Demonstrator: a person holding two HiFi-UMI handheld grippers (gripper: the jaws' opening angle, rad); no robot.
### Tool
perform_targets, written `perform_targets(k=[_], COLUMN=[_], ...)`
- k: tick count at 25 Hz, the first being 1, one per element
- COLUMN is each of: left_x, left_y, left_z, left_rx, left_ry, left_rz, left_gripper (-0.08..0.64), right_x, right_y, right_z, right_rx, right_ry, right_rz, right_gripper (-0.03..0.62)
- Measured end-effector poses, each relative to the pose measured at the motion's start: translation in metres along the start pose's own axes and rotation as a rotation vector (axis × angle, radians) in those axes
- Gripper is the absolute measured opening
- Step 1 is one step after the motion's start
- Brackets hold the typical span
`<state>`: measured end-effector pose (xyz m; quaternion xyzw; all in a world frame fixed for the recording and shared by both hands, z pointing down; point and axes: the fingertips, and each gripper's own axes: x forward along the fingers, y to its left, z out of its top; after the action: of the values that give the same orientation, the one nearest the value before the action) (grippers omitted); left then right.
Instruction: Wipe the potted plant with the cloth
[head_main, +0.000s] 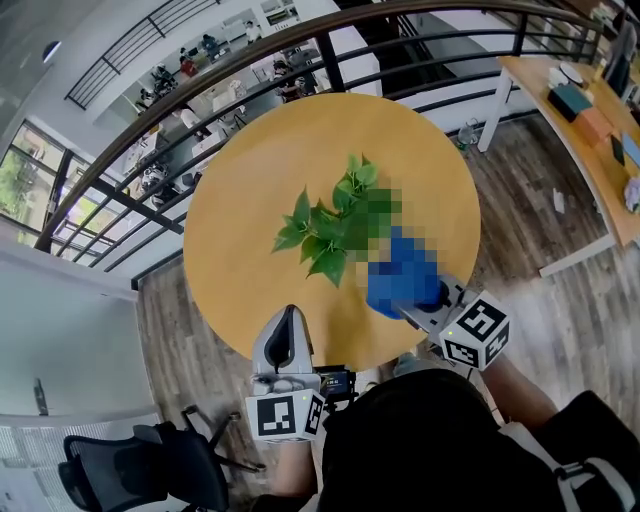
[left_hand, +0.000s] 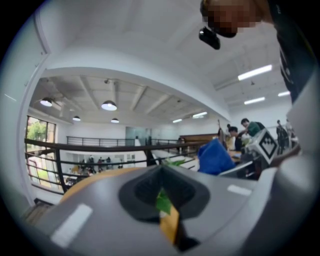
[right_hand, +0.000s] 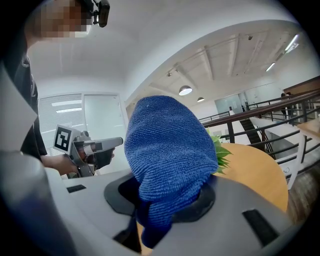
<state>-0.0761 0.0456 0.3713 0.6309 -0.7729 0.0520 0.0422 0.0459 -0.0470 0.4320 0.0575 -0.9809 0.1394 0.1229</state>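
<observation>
The potted plant (head_main: 325, 228) stands in the middle of a round wooden table (head_main: 250, 190), its green leaves spread left; a mosaic patch hides its right side. My right gripper (head_main: 425, 300) is shut on a blue cloth (head_main: 403, 275), which bunches up over the jaws just right of the plant. In the right gripper view the cloth (right_hand: 170, 150) fills the centre, with plant leaves (right_hand: 221, 154) behind it. My left gripper (head_main: 290, 318) is shut and holds nothing, at the table's near edge, short of the plant. In the left gripper view its jaws meet, and the cloth (left_hand: 215, 157) shows at right.
A dark metal railing (head_main: 300, 50) curves just behind the table, over a lower floor. A long wooden desk (head_main: 585, 130) with items stands at the far right. A black office chair (head_main: 150, 465) sits at the lower left, on wood flooring (head_main: 560, 300).
</observation>
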Motion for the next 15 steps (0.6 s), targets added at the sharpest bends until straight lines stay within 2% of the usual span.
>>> perform_targets(k=[10, 15], left_x=[0.021, 0.027], left_y=[-0.001, 0.003], left_z=[0.003, 0.000], left_rx=[0.019, 0.021], left_ry=[0.012, 0.024], left_rz=[0.053, 0.055], left_gripper=[0.002, 0.002], right_x=[-0.002, 0.001], right_y=[-0.030, -0.037], right_z=[0.002, 0.004], right_rx=[-0.021, -0.022], right_ry=[0.014, 0.020], right_rz=[0.024, 0.024], right_gripper=[0.140, 0.140])
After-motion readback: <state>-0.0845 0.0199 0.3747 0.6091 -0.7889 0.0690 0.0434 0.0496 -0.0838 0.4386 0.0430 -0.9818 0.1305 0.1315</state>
